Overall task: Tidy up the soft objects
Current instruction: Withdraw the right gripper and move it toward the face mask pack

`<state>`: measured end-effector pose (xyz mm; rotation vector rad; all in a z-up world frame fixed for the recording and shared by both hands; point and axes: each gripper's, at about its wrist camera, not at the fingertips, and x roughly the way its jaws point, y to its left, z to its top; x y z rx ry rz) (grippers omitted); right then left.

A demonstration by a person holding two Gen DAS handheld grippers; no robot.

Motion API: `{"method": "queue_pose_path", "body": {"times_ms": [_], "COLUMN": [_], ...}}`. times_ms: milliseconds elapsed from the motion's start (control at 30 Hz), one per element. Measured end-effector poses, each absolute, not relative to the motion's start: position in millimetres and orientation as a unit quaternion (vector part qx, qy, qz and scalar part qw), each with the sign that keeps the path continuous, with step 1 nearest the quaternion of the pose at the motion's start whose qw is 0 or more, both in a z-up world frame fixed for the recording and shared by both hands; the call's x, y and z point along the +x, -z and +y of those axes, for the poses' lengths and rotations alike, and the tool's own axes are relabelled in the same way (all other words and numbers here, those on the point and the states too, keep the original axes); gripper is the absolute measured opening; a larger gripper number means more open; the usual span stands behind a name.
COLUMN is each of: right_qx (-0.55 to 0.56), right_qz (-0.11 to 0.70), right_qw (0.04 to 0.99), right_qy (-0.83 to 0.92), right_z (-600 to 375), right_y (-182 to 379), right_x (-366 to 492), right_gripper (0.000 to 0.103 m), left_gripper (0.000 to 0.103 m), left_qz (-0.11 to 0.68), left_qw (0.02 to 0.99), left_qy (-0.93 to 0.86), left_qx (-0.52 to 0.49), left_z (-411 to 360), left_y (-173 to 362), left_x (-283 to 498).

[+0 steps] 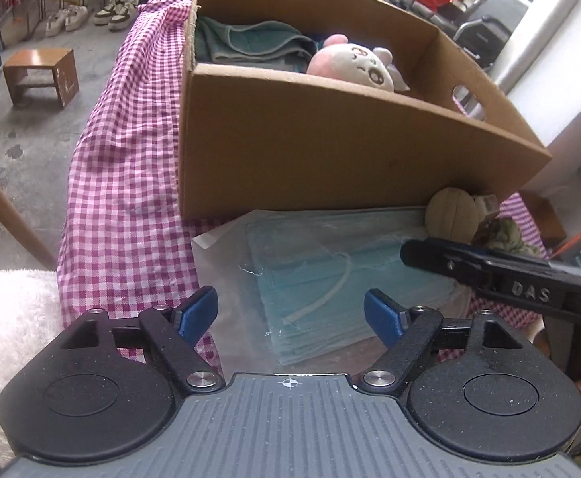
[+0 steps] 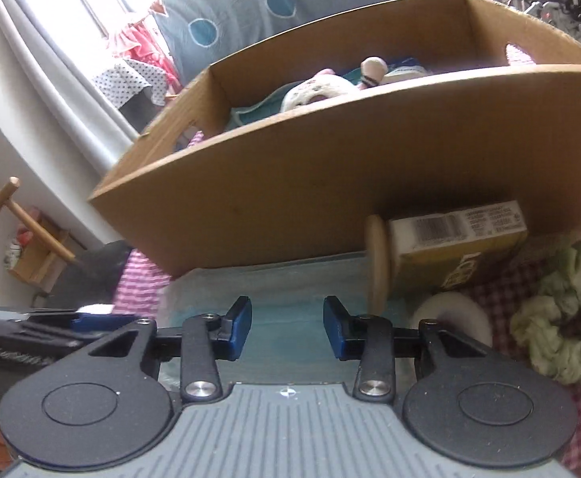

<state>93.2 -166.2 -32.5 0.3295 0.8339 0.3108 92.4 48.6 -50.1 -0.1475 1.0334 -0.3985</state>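
A clear packet of blue face masks (image 1: pixel 322 279) lies flat on the pink checked bench (image 1: pixel 123 183), right against the near wall of the cardboard box (image 1: pixel 330 147) (a pink plush toy (image 1: pixel 354 65) and a folded green towel (image 1: pixel 250 42) sit inside the box). The left hand-held gripper (image 1: pixel 290 310) hovers over the packet's near edge, blue pads apart and grasping nothing. The right hand-held gripper (image 2: pixel 286 328), jaws narrower but released, hangs over the same packet, with a green scrunchie (image 2: pixel 557 318) near the box's corner.
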Motion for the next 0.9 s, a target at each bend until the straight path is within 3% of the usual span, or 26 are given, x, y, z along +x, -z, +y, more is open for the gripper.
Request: {"method": "queue_pose_path", "body": {"times_ms": [167,900], "right_qx": [0.164,0.252], "right_qz": [0.389,0.415], "right_qw": [0.898,0.864], "right_qy": [-0.124,-0.134], "right_z": [-189,-231], "right_y": [39,44], "right_x": [94,65], "right_gripper": [0.037,0.039], "left_gripper": [0.081,0.082], "left_qz": [0.507,0.525], "left_qw": [0.840,0.832], "left_qy": [0.184,0.174], "left_qx": [-0.056,-0.039], "left_z": [42,38], "left_y": [57,66], "left_x": [95,101]}}
